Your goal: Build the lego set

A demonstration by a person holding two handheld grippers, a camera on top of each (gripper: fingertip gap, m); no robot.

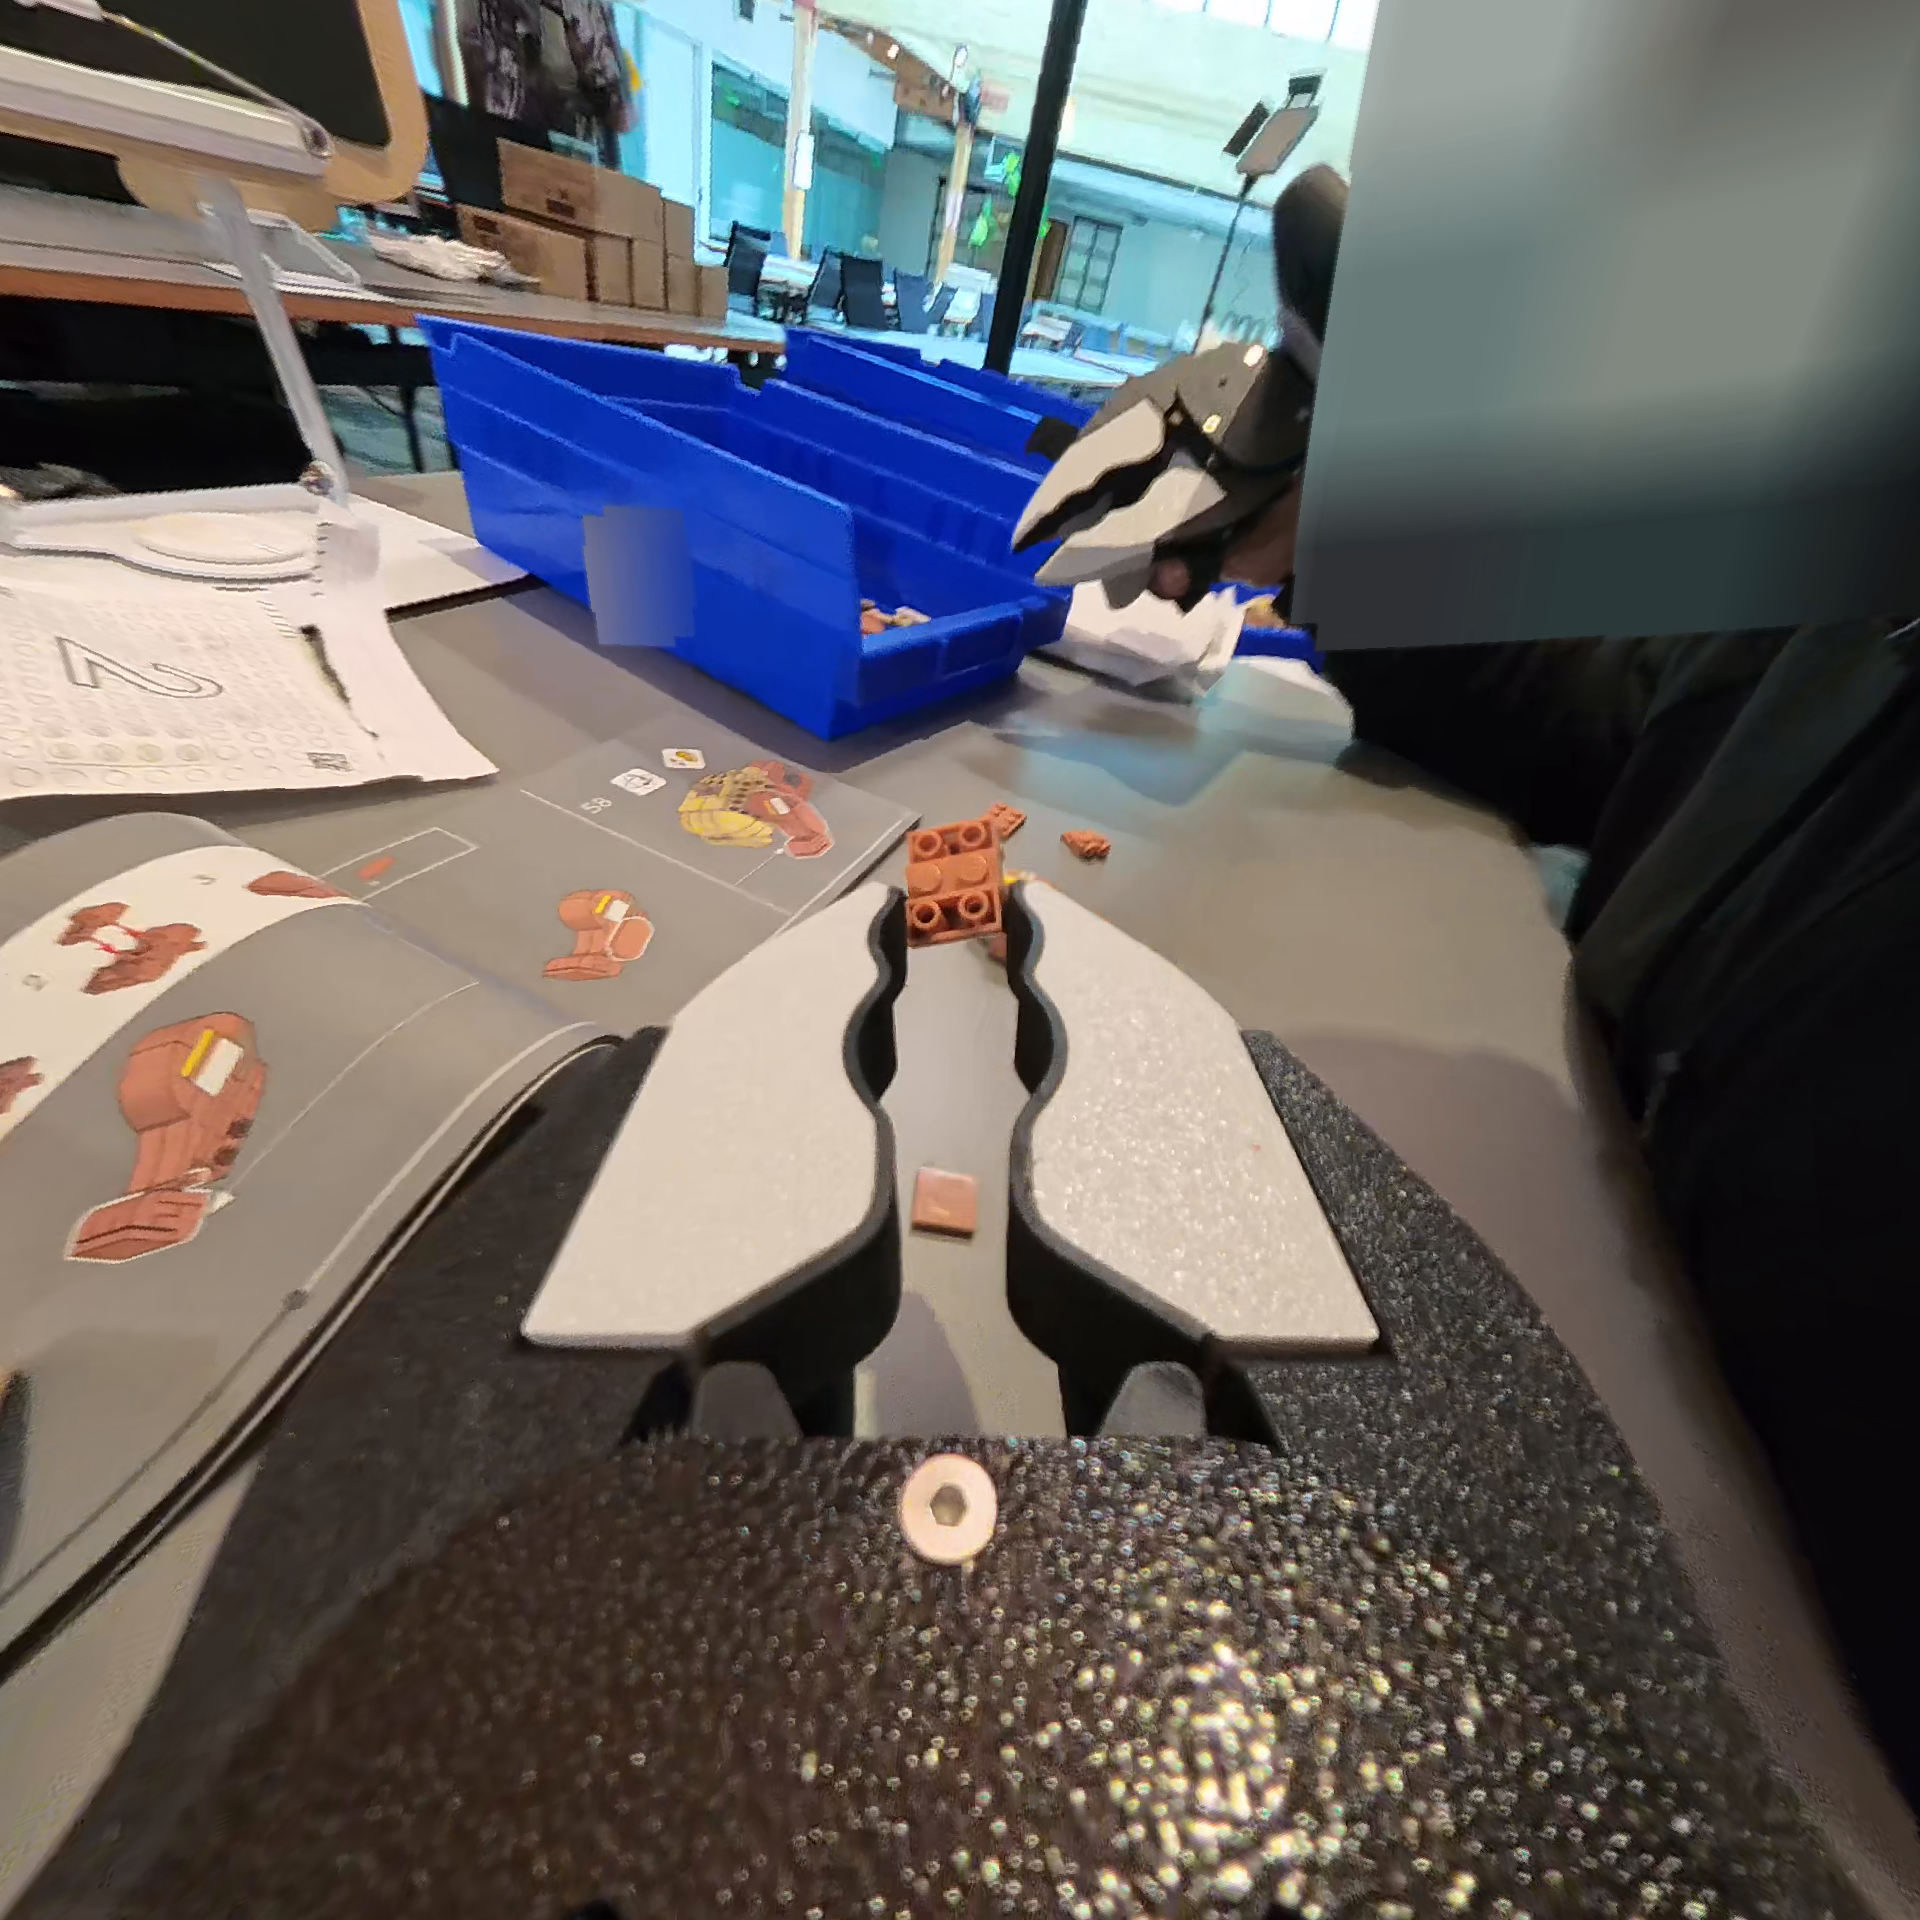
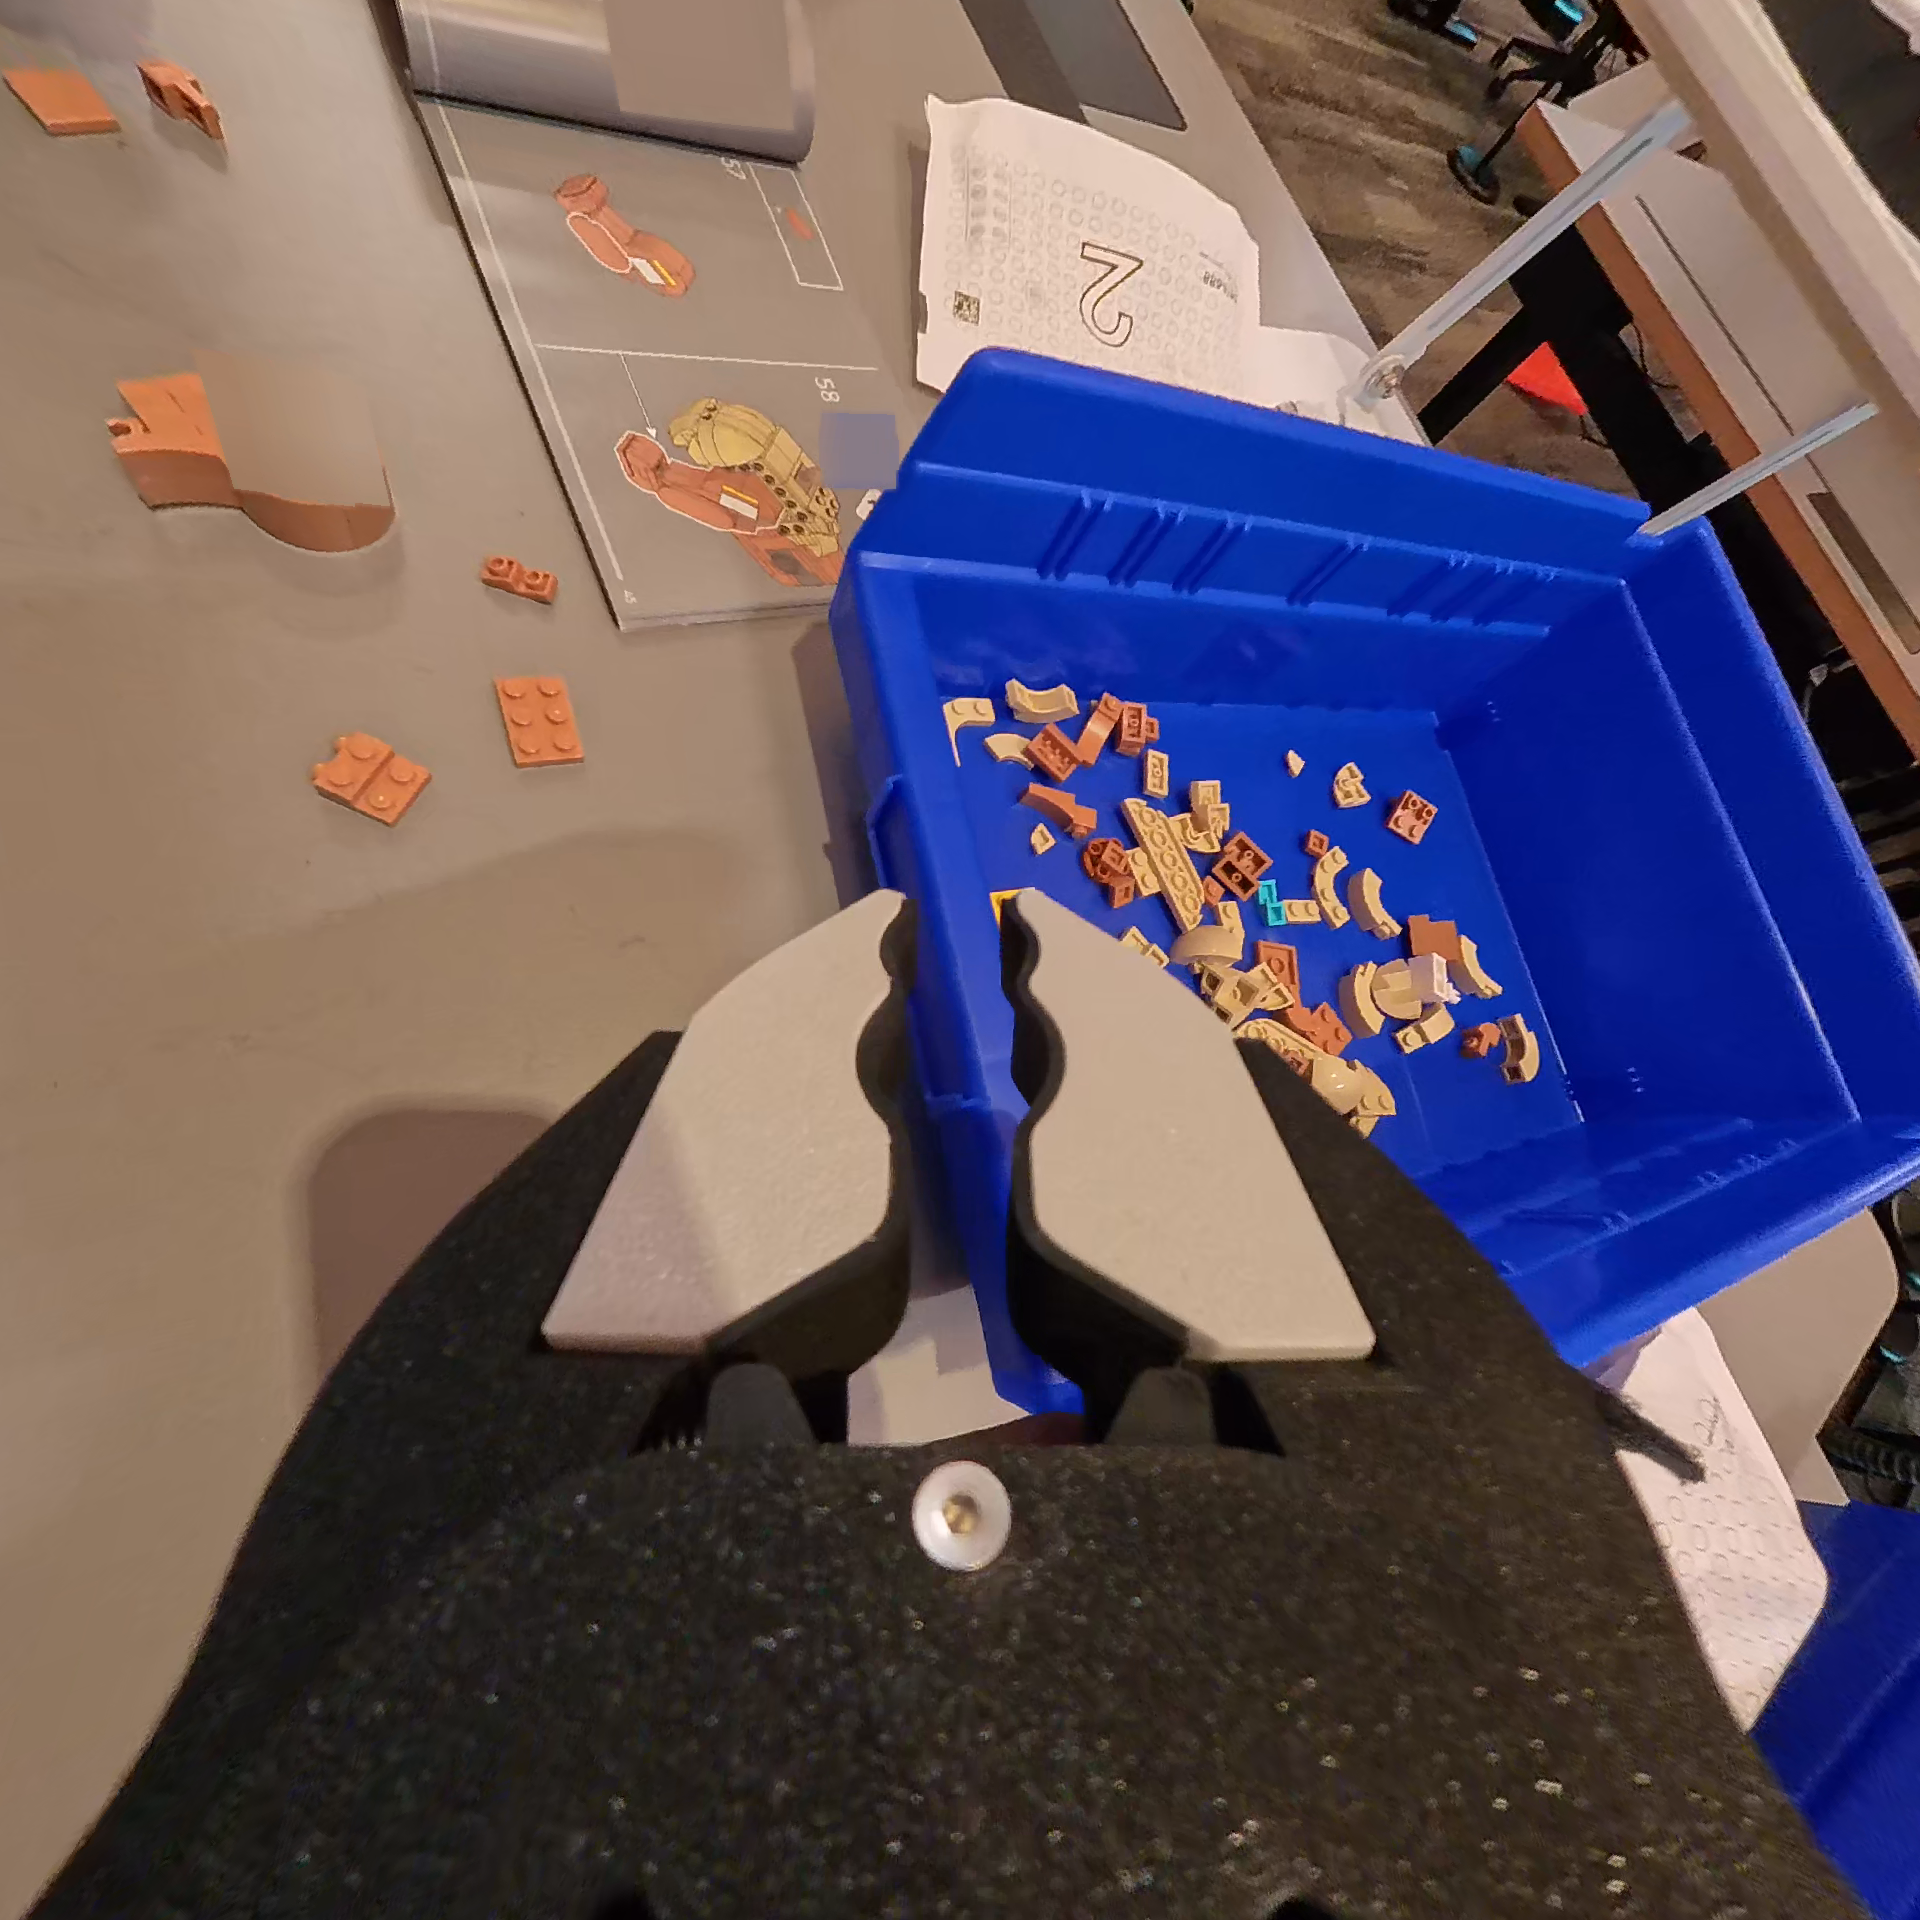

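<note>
Left gripper [image 1: 954, 914] is clamping a brown brick assembly [image 1: 951, 881] by its lower edge only; it could be twisting loose. Right gripper [image 2: 958, 920] is hanging apart, w/ nothing held, over the blue bin's rim [image 2: 925, 935].

Beyond my right gripper [image 2: 956, 914], blue bin [image 2: 1714, 831] cut by picture edge; yellow piece [image 2: 1006, 902] half hidden behind my fingertip [image 2: 1039, 935]; booklet [image 2: 623, 312] cropped above.

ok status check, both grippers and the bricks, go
Left hand-held gripper clamps small reddish-brown brick assembly above the table. Right hand-held gripper open, empty, over near wall of blue bin of loose bricks. Nothing blocking.
</note>
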